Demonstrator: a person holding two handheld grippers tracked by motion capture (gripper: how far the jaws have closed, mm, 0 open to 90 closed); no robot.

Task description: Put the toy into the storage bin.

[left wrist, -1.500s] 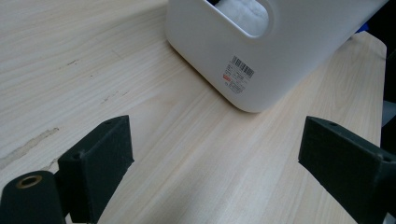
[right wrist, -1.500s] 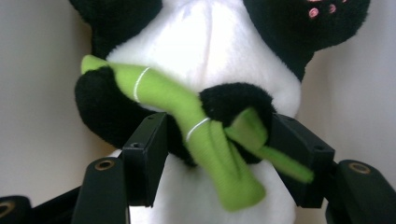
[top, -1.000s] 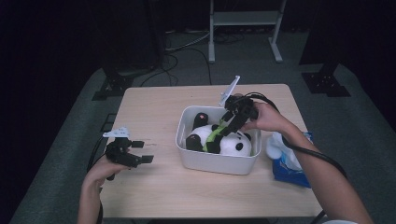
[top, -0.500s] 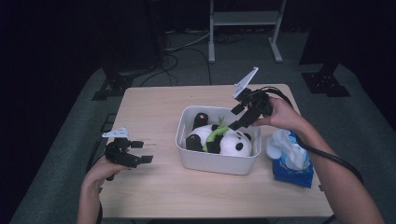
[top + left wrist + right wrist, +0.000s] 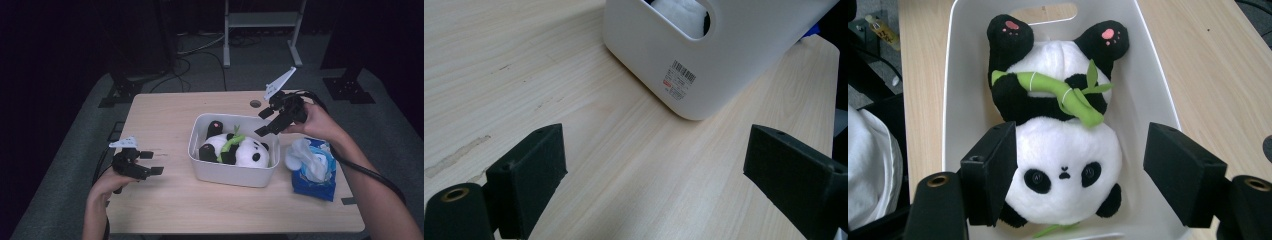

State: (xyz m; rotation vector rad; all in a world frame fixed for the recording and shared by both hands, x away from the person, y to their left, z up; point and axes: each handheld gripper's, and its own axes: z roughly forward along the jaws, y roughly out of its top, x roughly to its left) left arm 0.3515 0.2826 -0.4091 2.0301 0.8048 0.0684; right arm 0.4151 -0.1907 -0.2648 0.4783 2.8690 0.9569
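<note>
Black-and-white panda [image 5: 1058,145], green bamboo [image 5: 1058,95], white bin [image 5: 227,172].

One plush panda [image 5: 239,150], one bin [image 5: 227,172], one tissue pack [image 5: 312,170]

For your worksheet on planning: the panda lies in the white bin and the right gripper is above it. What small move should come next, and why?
Probably draw the right gripper clear of the bin: its jaws are open and empty, and the panda lies inside.
</note>
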